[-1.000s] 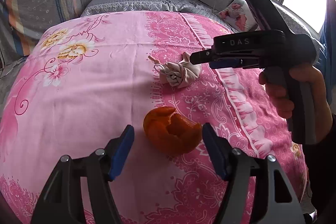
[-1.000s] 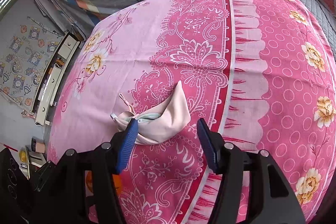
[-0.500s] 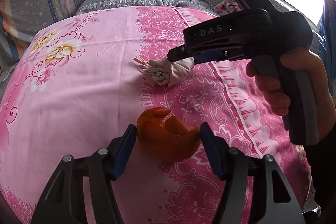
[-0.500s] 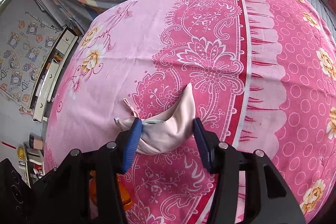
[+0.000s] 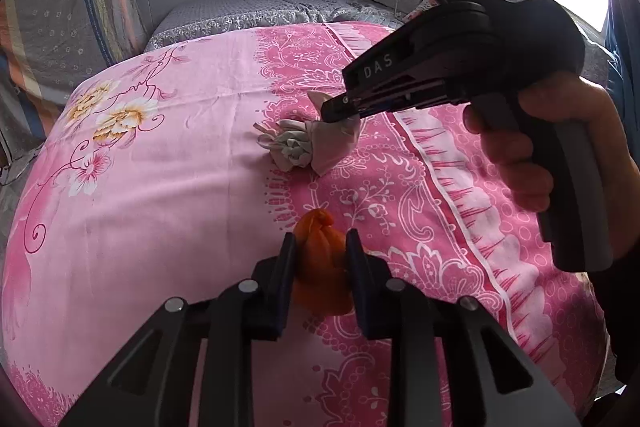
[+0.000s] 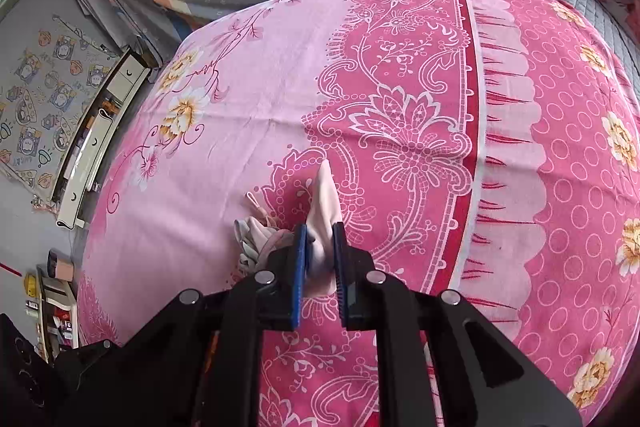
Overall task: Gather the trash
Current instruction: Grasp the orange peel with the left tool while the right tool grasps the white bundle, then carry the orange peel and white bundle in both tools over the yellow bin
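On the pink floral bedspread (image 5: 168, 187), grey quilt (image 5: 240, 13) beyond.

Orange peel (image 5: 320, 267) and pale pink-grey wad (image 5: 312, 147) on bedsheet (image 5: 160, 187): pink, white scrollwork, yellow-white flowers; gripper pads blue.

Readable text: "DAS" in white capitals | on black side of right gripper (image 5: 340, 105) body, left wrist view | elsewhere: none legible, cartoon wall hanging (image 6: 36, 75) print too small to read
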A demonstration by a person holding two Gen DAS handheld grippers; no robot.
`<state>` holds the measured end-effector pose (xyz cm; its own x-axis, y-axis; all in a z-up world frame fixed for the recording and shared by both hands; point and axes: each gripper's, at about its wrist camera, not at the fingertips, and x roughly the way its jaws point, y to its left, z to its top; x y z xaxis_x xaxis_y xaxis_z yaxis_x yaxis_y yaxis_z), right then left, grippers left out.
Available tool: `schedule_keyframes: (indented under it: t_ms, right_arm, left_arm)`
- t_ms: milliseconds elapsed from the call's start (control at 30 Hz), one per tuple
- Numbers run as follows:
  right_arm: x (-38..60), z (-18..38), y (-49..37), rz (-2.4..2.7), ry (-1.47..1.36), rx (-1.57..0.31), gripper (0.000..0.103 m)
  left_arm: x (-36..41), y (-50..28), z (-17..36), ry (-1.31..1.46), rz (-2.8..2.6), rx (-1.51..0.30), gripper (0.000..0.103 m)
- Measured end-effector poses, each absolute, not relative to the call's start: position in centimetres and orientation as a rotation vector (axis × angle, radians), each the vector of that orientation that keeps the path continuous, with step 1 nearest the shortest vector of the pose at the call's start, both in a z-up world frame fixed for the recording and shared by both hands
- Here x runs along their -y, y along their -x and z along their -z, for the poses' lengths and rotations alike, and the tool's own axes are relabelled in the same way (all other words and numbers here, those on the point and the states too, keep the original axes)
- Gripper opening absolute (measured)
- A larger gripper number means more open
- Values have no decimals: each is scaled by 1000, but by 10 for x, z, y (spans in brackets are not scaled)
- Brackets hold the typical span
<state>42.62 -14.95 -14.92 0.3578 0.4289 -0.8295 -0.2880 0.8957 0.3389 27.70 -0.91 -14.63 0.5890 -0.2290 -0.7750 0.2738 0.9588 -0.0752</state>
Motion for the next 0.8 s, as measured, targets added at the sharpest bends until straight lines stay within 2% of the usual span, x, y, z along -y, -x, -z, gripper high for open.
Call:
schedule_keyframes:
  t_ms: [100,167,800]
  right_arm:
    - [156,143,-423,-459,-160,-1092,8]
    - [159,139,-421,-457,-164,-1084,8]
    - [200,108,-386,-421,-219,-1005,4]
  left_arm:
    - [7,-275,142,-39,291,-891,16]
    - [5,-274,140,-34,289,-890,15]
    - [-7,-246,115,3,282,-838,13]
